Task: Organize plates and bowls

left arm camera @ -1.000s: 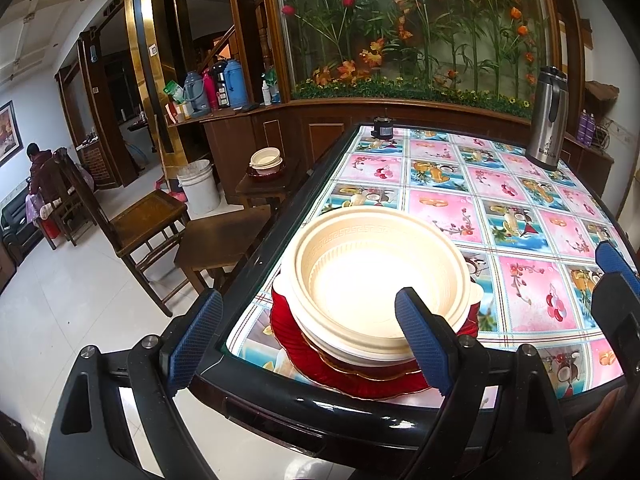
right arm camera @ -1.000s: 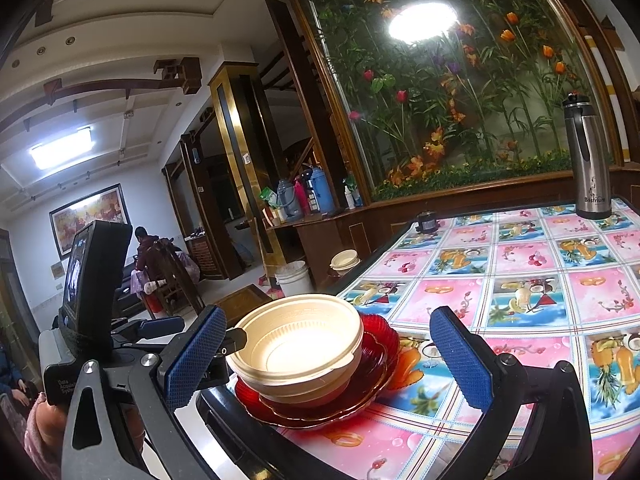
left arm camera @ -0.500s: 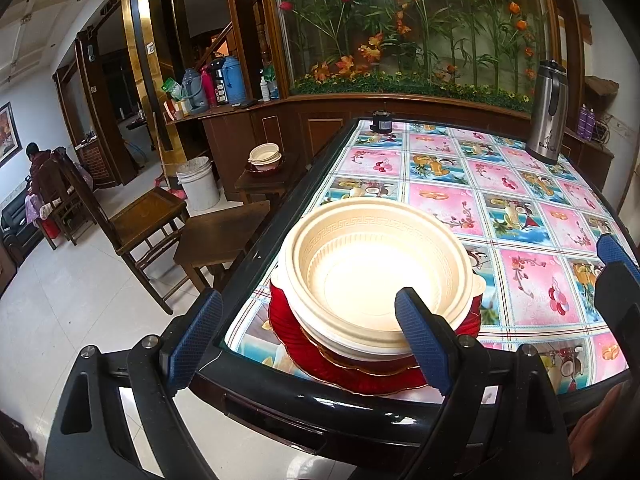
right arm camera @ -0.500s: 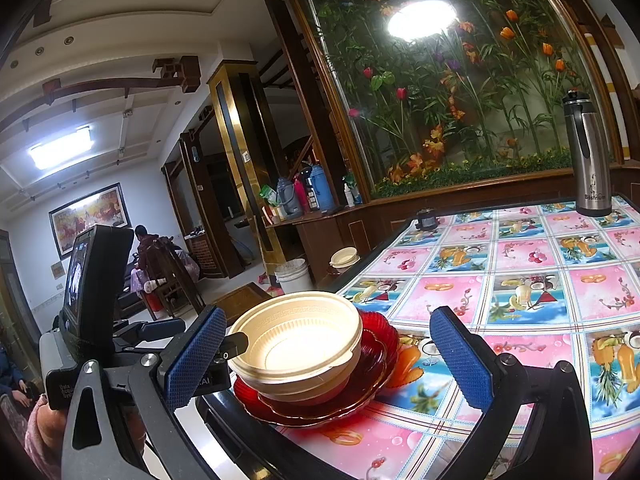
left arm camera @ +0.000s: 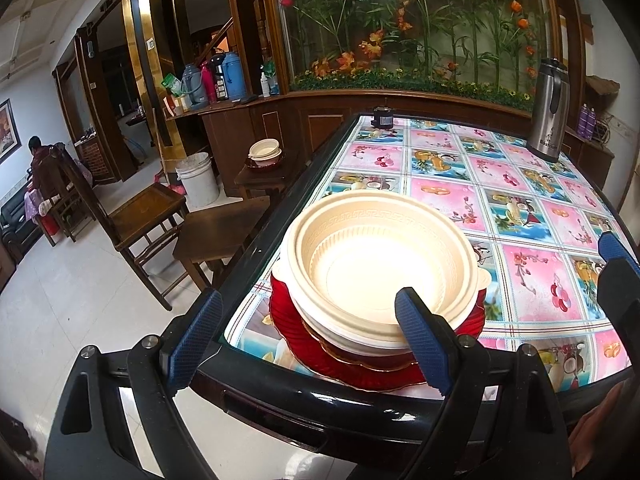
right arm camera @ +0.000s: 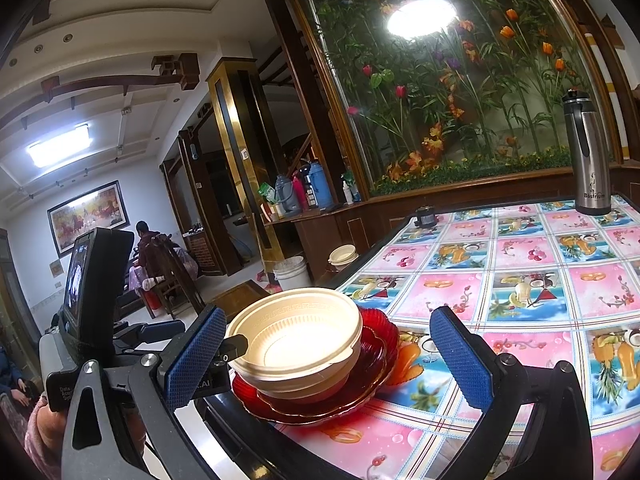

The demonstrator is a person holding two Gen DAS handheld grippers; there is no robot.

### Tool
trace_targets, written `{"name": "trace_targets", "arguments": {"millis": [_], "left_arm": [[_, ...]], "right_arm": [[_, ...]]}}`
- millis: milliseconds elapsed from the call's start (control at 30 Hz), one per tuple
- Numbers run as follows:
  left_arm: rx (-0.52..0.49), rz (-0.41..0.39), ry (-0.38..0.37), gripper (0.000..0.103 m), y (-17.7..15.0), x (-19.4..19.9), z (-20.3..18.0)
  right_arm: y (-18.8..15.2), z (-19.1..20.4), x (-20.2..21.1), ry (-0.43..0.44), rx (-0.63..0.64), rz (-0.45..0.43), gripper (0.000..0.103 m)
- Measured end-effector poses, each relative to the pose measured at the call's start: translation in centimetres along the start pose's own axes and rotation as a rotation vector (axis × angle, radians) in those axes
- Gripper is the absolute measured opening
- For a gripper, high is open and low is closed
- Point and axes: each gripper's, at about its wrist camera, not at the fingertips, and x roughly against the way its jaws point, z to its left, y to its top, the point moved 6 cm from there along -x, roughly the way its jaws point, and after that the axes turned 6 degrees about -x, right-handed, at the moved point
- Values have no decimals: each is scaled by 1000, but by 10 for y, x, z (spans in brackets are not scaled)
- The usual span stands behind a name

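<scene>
left hand-held gripper (left arm camera: 306,334) angled down, jaws wide, empty, right hand-held gripper (right arm camera: 326,354) near level, open, cream bowls (left arm camera: 384,276) between

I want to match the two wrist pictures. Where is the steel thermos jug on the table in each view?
Left wrist view: the steel thermos jug stands at the upper right, on the far right corner of the table.
Right wrist view: the jug is at the right edge, upper half, on the far end of the table.
Shared landmark: the cream bowls stacked on red plates at the near table edge.
</scene>
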Motion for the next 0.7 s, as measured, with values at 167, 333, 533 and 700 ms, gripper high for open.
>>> {"name": "trace_targets", "arguments": {"millis": [167,333,533,700], "left_arm": [[0,5,-3,89,0,-1,1],[1,7,-3,89,0,-2,1],[0,14,-4,89,-4,-3,1],[1,14,-5,89,-4,-3,1]], "right_arm": [[-1,0,0,1,3,1,103],[-3,0,-1,0,2,3,103],[-5,0,0,-2,4,3,103],[-4,1,0,-3,4,4,103]]}}
